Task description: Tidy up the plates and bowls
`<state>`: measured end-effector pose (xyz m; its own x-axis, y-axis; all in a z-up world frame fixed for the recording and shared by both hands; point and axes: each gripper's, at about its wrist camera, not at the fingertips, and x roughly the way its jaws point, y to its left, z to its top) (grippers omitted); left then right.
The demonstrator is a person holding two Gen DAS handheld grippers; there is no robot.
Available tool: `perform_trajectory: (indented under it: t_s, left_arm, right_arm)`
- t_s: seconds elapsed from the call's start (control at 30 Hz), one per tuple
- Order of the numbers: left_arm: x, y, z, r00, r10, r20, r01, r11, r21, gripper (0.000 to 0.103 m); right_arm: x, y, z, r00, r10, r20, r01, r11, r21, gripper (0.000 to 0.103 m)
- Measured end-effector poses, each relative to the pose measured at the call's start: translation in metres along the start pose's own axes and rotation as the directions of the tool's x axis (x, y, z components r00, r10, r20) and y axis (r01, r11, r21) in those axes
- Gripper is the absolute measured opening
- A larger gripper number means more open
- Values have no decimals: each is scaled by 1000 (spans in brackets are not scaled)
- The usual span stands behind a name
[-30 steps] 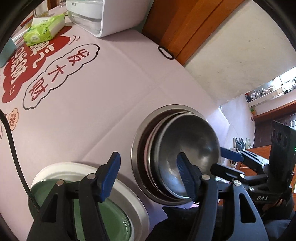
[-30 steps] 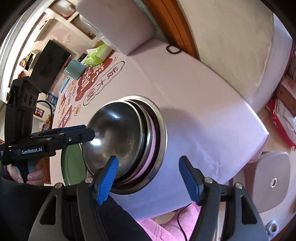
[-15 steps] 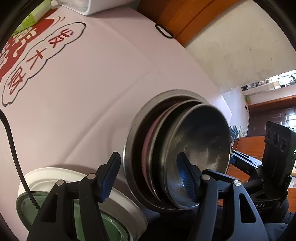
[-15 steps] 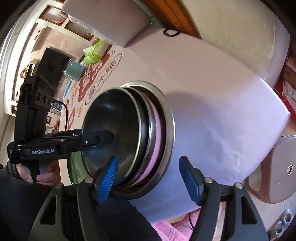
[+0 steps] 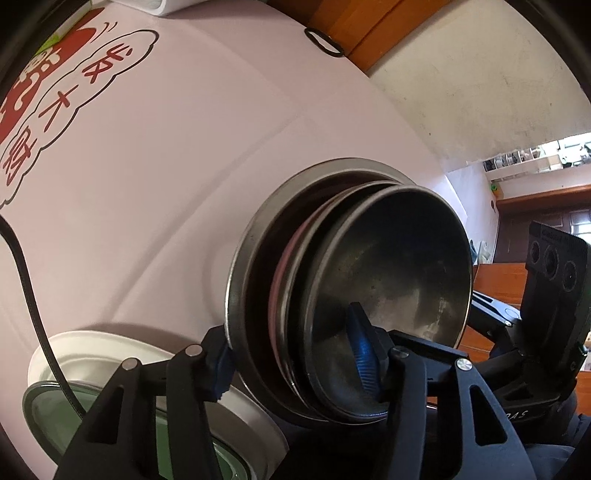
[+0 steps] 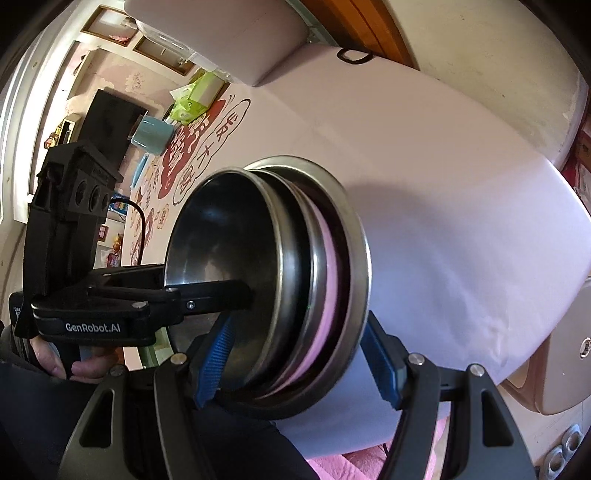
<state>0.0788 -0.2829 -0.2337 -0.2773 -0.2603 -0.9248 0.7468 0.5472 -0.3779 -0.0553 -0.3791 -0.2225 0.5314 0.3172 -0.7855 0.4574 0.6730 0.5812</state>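
A stack of dishes stands on the pale table: a wide steel plate (image 5: 255,236) at the bottom, a pink plate (image 6: 327,266), and steel bowls on top (image 5: 399,280). My left gripper (image 5: 291,363) is open and straddles the near rim of the stack, one finger inside the top bowl, one outside the wide plate. My right gripper (image 6: 299,363) is open and straddles the stack's rim from the other side. The left gripper also shows in the right wrist view (image 6: 207,291), reaching into the top bowl (image 6: 221,251).
A white plate with a green dish (image 5: 110,413) lies beside the stack at the lower left. A black cable (image 5: 26,280) crosses the table. A tissue pack (image 6: 195,96), a blue cup (image 6: 153,134) and a white box (image 6: 221,33) stand at the far end.
Both grippers have moved in toward the stack, which now fills more of each view. Their fingers now straddle its rim from opposite sides. Both stay open.
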Motion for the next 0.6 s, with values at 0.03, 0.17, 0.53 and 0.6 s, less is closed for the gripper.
perform_trajectory:
  t_s: [0.03, 0.17, 0.53, 0.6]
  left_arm:
    - [0, 1, 0, 1000, -3, -1, 3, 1000, -7, 51]
    - [-2, 1, -3, 1000, -2, 2, 2, 1000, -17, 48]
    - [-21, -25, -14, 998, 52, 38, -53, 998, 25, 44]
    - [-26, -31, -16, 997, 55, 52, -56, 998, 23, 44]
  right_arm:
    - [0, 0, 1, 1000, 3, -2, -3, 1000, -1, 67]
    - [1, 1, 2, 1000, -4, -11, 4, 1000, -9, 63]
    - [-14, -4, 4, 999, -31, 7, 31, 999, -14, 49]
    - [-19, -2, 5, 999, -35, 16, 35, 999, -30, 49]
